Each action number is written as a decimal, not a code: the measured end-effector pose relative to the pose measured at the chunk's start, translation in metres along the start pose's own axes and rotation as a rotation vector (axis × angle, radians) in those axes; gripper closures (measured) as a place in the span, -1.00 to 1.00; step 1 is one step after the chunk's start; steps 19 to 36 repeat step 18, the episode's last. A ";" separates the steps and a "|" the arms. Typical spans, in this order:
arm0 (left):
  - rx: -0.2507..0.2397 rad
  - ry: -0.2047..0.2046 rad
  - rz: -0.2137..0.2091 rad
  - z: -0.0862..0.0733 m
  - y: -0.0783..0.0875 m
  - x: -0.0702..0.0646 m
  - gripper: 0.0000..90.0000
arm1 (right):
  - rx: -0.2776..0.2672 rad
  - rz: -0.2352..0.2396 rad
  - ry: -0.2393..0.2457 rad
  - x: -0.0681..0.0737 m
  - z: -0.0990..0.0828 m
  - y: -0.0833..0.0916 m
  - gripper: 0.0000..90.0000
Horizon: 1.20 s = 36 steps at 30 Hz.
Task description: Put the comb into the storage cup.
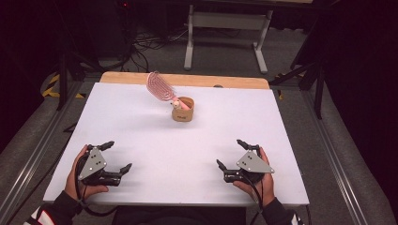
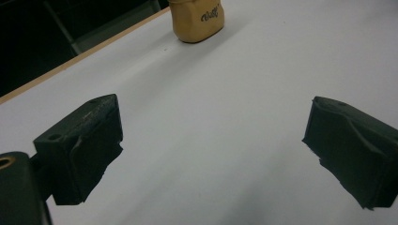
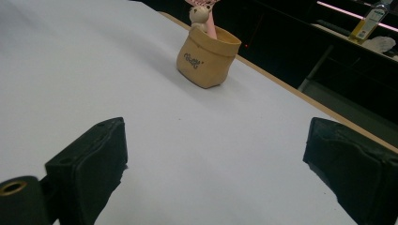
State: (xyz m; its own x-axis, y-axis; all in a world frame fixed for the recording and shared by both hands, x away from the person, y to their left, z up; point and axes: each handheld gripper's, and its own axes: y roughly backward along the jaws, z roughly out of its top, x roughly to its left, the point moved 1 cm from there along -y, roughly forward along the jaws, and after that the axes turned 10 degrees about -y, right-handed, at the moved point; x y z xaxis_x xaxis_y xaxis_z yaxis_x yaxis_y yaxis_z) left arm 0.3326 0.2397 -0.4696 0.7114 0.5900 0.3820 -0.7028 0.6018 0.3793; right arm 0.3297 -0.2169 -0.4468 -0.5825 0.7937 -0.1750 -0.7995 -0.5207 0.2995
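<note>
At the near left of a white table (image 1: pixel 141 117), the left gripper (image 1: pixel 117 157) rests in a person's hand with jaws spread wide, holding nothing. Toward the far middle stands a small tan pot (image 1: pixel 183 110), a pink hairbrush (image 1: pixel 159 86) leaning out of it up and to the left. At the near right, the right gripper (image 1: pixel 231 153) also gapes wide and empty.

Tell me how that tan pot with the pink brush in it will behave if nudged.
The tan pot looks soft-walled and bag-like, so it may dent rather than slide. The pink brush leans far out over its rim, so it probably tips toward that side. It looks light, likely easy to shove.
</note>
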 end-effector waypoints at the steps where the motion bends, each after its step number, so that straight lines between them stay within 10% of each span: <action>1: -0.003 0.002 0.001 0.000 0.000 0.000 -0.87 | 0.000 0.000 0.000 0.000 0.000 0.000 -0.85; 36: 0.034 0.022 0.018 0.000 -0.007 0.003 -0.87 | 0.001 -0.009 -0.006 -0.003 -0.001 0.000 -0.84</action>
